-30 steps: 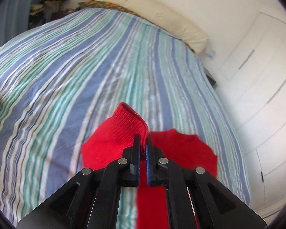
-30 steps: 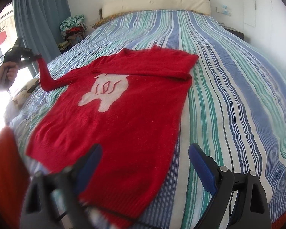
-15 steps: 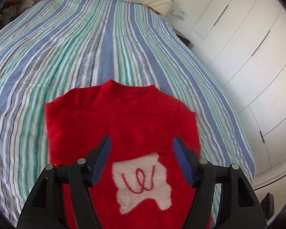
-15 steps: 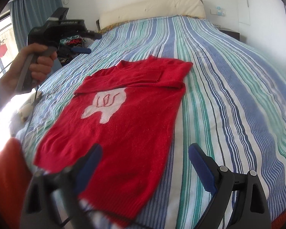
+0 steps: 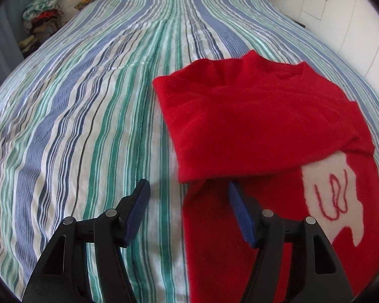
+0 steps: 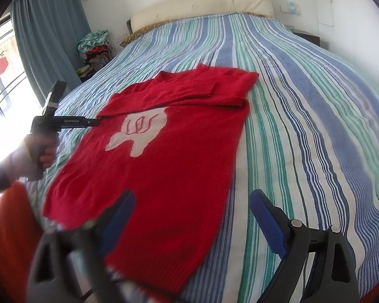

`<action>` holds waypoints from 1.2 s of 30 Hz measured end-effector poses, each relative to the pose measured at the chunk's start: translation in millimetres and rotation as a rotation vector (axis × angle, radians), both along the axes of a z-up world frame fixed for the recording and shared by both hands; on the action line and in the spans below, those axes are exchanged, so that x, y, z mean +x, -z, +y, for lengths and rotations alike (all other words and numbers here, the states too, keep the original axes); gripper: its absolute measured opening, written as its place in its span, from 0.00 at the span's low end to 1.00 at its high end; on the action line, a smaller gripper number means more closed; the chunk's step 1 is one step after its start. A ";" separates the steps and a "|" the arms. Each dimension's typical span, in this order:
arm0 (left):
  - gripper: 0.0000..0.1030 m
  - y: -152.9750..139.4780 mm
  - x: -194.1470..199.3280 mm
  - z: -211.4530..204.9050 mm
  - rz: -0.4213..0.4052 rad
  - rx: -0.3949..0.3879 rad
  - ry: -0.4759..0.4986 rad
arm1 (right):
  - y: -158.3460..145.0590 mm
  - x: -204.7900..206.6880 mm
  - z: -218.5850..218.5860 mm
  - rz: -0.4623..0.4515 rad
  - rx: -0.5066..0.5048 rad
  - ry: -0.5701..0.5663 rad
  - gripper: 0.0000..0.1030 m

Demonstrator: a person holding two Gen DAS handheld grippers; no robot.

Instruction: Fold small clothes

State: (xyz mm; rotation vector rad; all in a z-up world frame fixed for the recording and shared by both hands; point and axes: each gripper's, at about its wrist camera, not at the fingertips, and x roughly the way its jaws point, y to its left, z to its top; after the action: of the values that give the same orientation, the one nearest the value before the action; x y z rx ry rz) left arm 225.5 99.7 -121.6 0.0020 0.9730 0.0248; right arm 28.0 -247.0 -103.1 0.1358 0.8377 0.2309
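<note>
A red sweater (image 6: 169, 151) with a white patch (image 6: 139, 131) lies flat on the striped bed (image 6: 303, 101), both sleeves folded across its chest. In the left wrist view the sweater (image 5: 252, 116) fills the right half. My left gripper (image 5: 188, 194) hangs low over its left side edge, jaws closing. The edge lies between the pads, and neither pad presses on it. From the right wrist view a hand (image 6: 40, 151) holds that left gripper (image 6: 96, 122) beside the sweater. My right gripper (image 6: 192, 207) stands open above the hem, its pads clear of the cloth.
A cream headboard (image 6: 202, 7) is at the bed's far end. A pile of clothes (image 6: 96, 48) and a blue curtain (image 6: 48, 40) stand to the left, white cupboard doors (image 5: 353, 25) to the right. Something orange (image 6: 10, 227) sits at the lower left.
The left gripper let go of the sleeve, which now lies folded across the chest. It then came down to the sweater's left edge. The right gripper has stayed put.
</note>
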 end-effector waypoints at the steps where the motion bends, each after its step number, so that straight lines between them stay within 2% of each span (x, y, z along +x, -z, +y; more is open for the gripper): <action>1: 0.27 3.8 1.5 4.8 -0.029 0.034 -0.055 | -0.3 -0.8 -0.4 -0.002 -0.003 0.004 0.88; 2: 0.14 9.6 1.3 14.4 -0.038 -0.011 -0.092 | -0.6 -1.5 -1.1 -0.003 -0.006 0.009 0.88; 3: 0.11 16.4 -2.2 22.6 -0.031 -0.065 -0.134 | -0.8 -1.8 -1.9 -0.004 -0.007 0.015 0.88; 4: 0.10 20.1 -8.6 25.6 -0.038 -0.084 -0.156 | -1.1 -2.3 -2.8 -0.004 -0.007 0.019 0.88; 7: 0.08 22.8 -20.6 23.5 -0.053 -0.068 -0.140 | -0.5 -2.6 -4.2 -0.002 -0.010 0.018 0.88; 10: 0.11 20.4 -22.1 35.5 -0.036 -0.142 -0.158 | 1.9 -0.2 -3.6 0.007 -0.007 0.007 0.88; 13: 0.18 11.2 -29.8 34.9 -0.016 -0.121 -0.153 | 2.0 -0.2 -1.3 0.008 -0.009 -0.004 0.88; 14: 0.32 6.6 -33.3 31.6 -0.007 -0.079 -0.156 | 0.5 -1.4 -0.9 0.000 -0.012 -0.005 0.88; 15: 0.57 0.2 -39.7 29.0 -0.007 -0.028 -0.165 | -1.5 -2.9 -1.0 -0.009 -0.014 -0.005 0.88; 17: 0.78 -15.6 -56.8 26.7 -0.056 0.052 -0.181 | -4.0 -4.5 -1.1 -0.022 -0.017 0.000 0.88; 19: 0.81 -29.6 -71.2 24.7 -0.092 0.086 -0.171 | -4.7 -4.2 -2.7 -0.022 -0.013 0.009 0.88; 26: 0.81 -47.2 -90.3 17.4 -0.098 0.159 -0.145 | -3.7 -2.3 -2.2 -0.015 -0.015 0.018 0.88; 36: 0.81 -52.8 -95.3 7.5 -0.088 0.174 -0.128 | -4.0 -5.5 5.3 -0.026 -0.053 -0.002 0.88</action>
State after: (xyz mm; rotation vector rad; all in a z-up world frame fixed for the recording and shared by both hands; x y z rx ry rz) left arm 130.2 107.2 -68.8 0.0983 0.8789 0.2259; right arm 22.5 -241.7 -99.1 0.0819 0.8176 0.2118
